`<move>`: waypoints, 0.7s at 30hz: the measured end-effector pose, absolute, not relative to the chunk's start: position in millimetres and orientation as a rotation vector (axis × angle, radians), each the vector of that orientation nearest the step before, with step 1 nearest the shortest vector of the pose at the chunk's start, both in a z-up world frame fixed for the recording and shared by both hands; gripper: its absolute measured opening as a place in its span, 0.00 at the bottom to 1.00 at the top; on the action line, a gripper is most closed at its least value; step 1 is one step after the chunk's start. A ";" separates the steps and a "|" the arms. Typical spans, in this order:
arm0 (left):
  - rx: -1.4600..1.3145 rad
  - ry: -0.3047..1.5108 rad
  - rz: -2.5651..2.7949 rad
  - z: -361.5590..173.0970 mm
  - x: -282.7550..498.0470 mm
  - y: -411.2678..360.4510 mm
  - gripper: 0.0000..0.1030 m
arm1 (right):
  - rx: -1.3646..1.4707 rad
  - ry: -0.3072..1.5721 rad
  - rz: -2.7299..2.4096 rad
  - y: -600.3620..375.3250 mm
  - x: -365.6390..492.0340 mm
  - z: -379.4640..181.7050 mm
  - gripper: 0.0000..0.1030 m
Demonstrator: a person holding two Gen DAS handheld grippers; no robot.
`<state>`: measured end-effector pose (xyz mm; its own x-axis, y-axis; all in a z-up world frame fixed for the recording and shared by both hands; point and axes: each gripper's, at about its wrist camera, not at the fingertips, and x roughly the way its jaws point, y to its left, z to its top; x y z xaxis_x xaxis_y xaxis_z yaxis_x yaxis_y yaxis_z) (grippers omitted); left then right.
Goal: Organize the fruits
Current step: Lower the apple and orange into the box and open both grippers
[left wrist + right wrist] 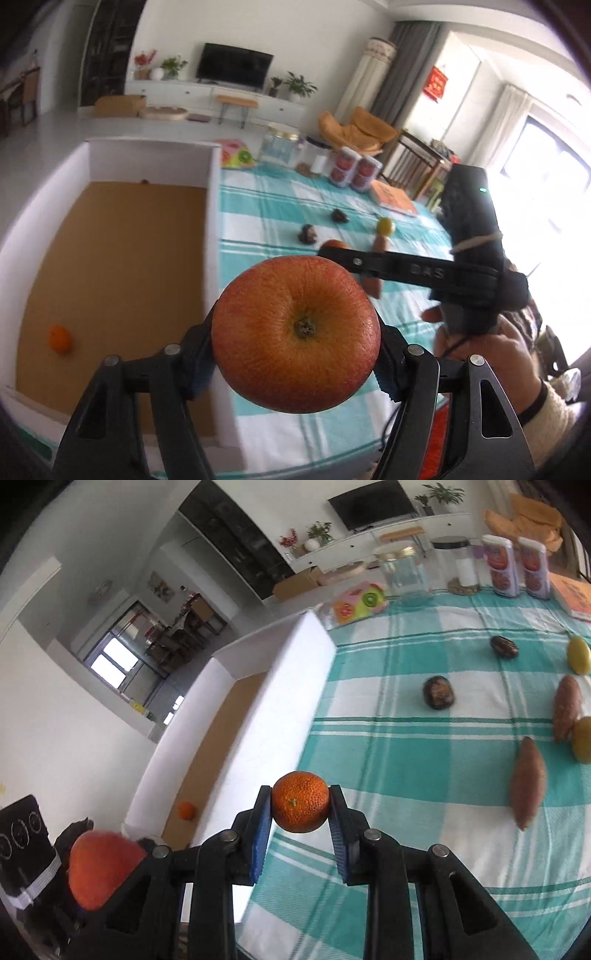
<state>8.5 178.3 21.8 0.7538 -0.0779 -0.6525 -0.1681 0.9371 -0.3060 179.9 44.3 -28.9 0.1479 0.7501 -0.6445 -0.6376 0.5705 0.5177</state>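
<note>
Apple (295, 334) is being pinched between the fingers of the left gripper (295, 354), held above the tablecloth (280, 206) just beside the box (212, 221); an orange (300, 802) is being clamped by the right gripper (301, 812) near the same wall. One small orange (59, 339) is lying inside the box. Both fruits appear to be in transit; next, each would need to be carried over the wall and released.
</note>
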 end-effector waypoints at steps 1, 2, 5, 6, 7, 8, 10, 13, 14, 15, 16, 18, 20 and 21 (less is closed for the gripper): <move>-0.352 0.727 0.130 18.9 7.2 196.6 0.69 | 0.108 1.007 1.043 62.6 169.5 -23.3 0.29; -0.344 0.746 0.202 13.9 7.8 213.7 0.69 | 0.078 1.006 1.078 81.4 161.2 -20.0 0.29; -0.300 0.827 0.364 -12.5 16.9 257.9 0.69 | -0.057 0.998 1.149 133.8 134.8 -19.0 0.29; -0.289 0.858 0.396 -22.7 21.7 268.9 0.69 | -0.103 1.007 1.172 149.1 127.8 -22.6 0.29; -0.289 0.892 0.417 -32.8 26.0 278.3 0.69 | -0.144 1.015 1.184 161.6 122.4 -27.8 0.29; -0.300 0.929 0.432 -43.1 29.4 285.9 0.69 | -0.191 1.022 1.183 173.2 117.1 -34.4 0.29; -0.324 1.008 0.449 -59.1 32.9 298.7 0.70 | -0.272 1.021 1.158 189.0 109.7 -46.5 0.29; -0.369 1.051 0.447 -63.2 31.4 308.6 0.71 | -0.366 0.997 1.124 203.7 101.3 -58.0 0.30; -0.361 1.051 0.460 -63.5 31.3 308.4 0.71 | -0.385 0.992 1.119 206.0 99.4 -59.8 0.31; -0.358 1.051 0.471 -63.5 30.3 307.6 0.71 | -0.394 0.987 1.116 206.7 98.1 -60.3 0.34; -0.355 1.049 0.474 -63.6 29.9 306.5 0.72 | -0.391 0.983 1.112 205.2 98.0 -60.0 0.41; -0.344 1.044 0.471 -64.3 29.4 304.7 0.73 | -0.370 0.971 1.097 197.0 102.1 -58.2 0.50; -0.307 1.016 0.492 -59.4 27.4 300.6 0.75 | -0.342 0.956 1.086 185.9 105.2 -52.4 0.57; -0.289 1.003 0.501 -56.2 30.0 297.3 0.77 | -0.325 0.947 1.081 177.9 107.3 -48.8 0.58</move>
<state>30.0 297.3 -56.2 0.4388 0.2671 -0.8580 -0.5262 0.8503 -0.0043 107.3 177.9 -48.8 0.1409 0.6018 -0.7861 -0.8582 0.4701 0.2060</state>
